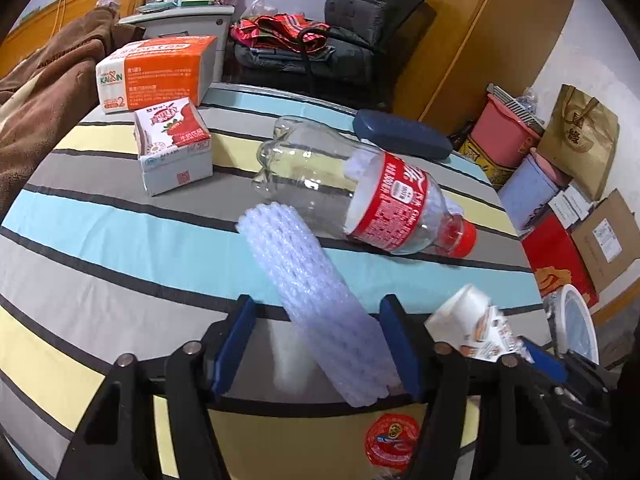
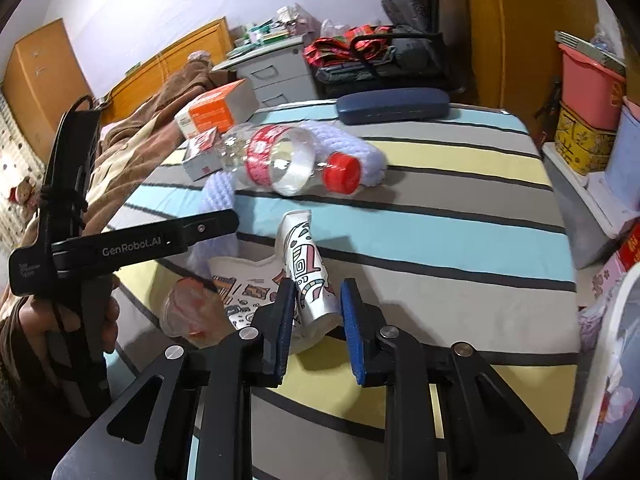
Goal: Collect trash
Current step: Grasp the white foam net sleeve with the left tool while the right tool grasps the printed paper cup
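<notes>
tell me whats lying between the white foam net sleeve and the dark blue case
The clear plastic bottle on its side, red cap toward the camera; clearest in the left wrist view.

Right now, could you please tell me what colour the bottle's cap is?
The bottle cap is red, clearest in the right wrist view.

Wooden wardrobe, pale wall
</notes>
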{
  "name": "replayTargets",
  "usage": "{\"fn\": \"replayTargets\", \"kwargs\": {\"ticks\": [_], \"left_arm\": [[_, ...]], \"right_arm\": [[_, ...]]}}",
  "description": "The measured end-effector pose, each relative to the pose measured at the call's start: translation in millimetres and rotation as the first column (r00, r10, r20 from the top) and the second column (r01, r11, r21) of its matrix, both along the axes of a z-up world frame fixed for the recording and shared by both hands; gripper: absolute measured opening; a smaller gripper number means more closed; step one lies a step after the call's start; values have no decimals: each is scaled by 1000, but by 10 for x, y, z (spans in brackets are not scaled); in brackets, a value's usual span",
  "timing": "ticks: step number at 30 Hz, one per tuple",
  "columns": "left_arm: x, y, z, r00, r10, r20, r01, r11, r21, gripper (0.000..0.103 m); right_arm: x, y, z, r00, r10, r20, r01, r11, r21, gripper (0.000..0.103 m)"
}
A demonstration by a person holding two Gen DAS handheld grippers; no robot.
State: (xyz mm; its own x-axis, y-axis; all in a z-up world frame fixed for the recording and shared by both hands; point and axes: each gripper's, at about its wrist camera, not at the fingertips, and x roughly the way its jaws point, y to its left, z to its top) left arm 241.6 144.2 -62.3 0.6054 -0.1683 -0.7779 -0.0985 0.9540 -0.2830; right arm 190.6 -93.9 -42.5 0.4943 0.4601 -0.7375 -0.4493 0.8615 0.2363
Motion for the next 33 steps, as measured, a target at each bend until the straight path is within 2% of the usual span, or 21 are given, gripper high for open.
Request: {"fn": "replayTargets", "kwargs": {"ticks": [6,8,10,20,29,33], "left_arm": [[15,56,-12,999,36,1,-36,999,-3,46],[10,55,-15,999,34,2,-34,999,-2,44],[-2,47,-17,1000,27,6,-27,1000,-15,43],[-129,-17,73,999,25,40,-25,1000,12,42],[-337,-61,263,996,12,91,-14,1000,23,42],[-386,-68,251,997,21,76,-23,999,26,42]], "right_arm": [[42,-143,-39,998,-62,-14,62,998,22,24],[58,-145,-47,998,-69,-14,69,997,26,24],[51,-135,-45,997,-70,-10,71,997,27,24],[-5,-192,-11,996,-93,17,92,995,36,24],[-95,-266,72,992,-124,39,121,991,59,24],[-140,-307,95,989,-143,44,140,988,66,24]]}}
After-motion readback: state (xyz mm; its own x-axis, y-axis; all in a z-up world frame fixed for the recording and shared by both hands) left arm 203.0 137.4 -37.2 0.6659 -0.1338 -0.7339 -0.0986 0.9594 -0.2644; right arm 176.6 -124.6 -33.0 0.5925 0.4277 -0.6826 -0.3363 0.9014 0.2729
